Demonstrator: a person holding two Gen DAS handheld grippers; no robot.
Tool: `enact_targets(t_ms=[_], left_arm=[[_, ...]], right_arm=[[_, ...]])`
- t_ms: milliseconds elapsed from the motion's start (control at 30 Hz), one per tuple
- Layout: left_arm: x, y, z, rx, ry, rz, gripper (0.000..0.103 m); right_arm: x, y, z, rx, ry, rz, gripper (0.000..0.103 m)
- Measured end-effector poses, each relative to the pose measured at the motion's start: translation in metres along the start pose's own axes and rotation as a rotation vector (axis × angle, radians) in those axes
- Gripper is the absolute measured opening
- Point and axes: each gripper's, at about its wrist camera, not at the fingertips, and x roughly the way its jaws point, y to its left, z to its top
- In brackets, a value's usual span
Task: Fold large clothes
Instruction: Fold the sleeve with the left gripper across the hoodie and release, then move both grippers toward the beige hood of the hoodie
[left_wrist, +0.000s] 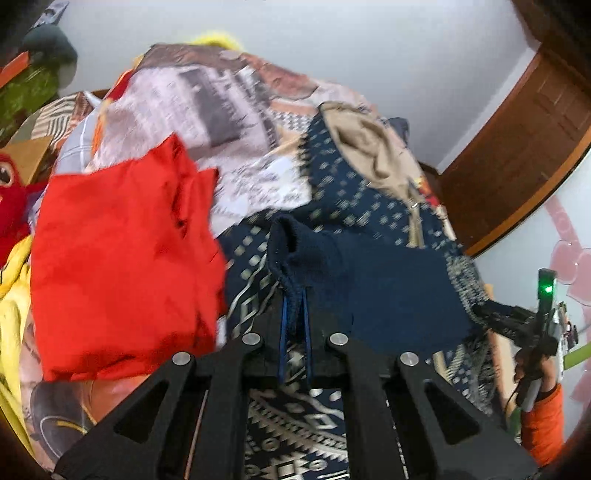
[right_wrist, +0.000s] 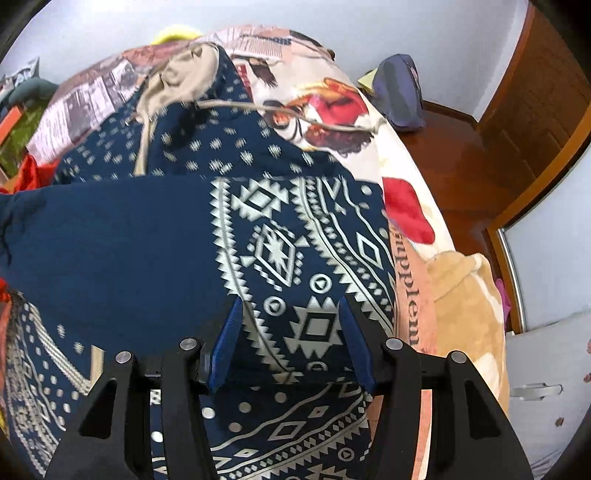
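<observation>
At far left of the left wrist view, plush toys (left_wrist: 11, 199) and a yellow cloth (left_wrist: 13, 295) crowd the bed's edge, with a red garment (left_wrist: 122, 266) spread just beside them on the printed bedcover (left_wrist: 221, 99). Next comes the navy patterned garment (left_wrist: 369, 192), lying across the middle of the bed with its beige lining (left_wrist: 373, 147) upturned; the left gripper (left_wrist: 294, 310) is pinched tight on its plain navy cuff (left_wrist: 291, 243). Further right, the right gripper (right_wrist: 290, 332) hovers half-spread over the patterned panel, nothing between its fingers. Bare bedcover runs along the right edge, beyond which a blue bag (right_wrist: 399, 92) sits on a wooden surface (right_wrist: 454, 158) near the door (right_wrist: 539, 96).
</observation>
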Motion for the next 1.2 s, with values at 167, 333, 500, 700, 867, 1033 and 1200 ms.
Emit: enact_targets(t_ms=[167, 333, 500, 700, 867, 1033, 1200], left_arm=[[0.021, 0.001, -0.023, 0.101, 0.067, 0.141, 0.008], [0.029, -0.002, -0.048, 0.242, 0.077, 0.3, 0.008], [0.02, -0.001, -0.052, 0.24, 0.094, 0.277, 0.011], [-0.012, -0.031, -0.025, 0.282, -0.004, 0.252, 0.041], [-0.029, -0.065, 0.009, 0.347, -0.08, 0.21, 0.051], [-0.029, -0.092, 0.051, 0.34, -0.119, 0.152, 0.062], [-0.007, -0.101, 0.084, 0.311, -0.105, 0.124, 0.062]], right_arm=[[0.002, -0.004, -0.008, -0.012, 0.013, -0.019, 0.05], [-0.005, -0.013, -0.019, 0.011, 0.013, -0.029, 0.05], [-0.024, -0.01, -0.031, -0.012, 0.003, -0.047, 0.05], [-0.068, -0.011, -0.018, -0.037, -0.091, -0.059, 0.05], [-0.106, -0.01, 0.014, -0.045, -0.209, -0.057, 0.059], [-0.128, 0.001, 0.048, -0.049, -0.306, -0.029, 0.06], [-0.125, 0.019, 0.076, -0.03, -0.356, 0.041, 0.062]])
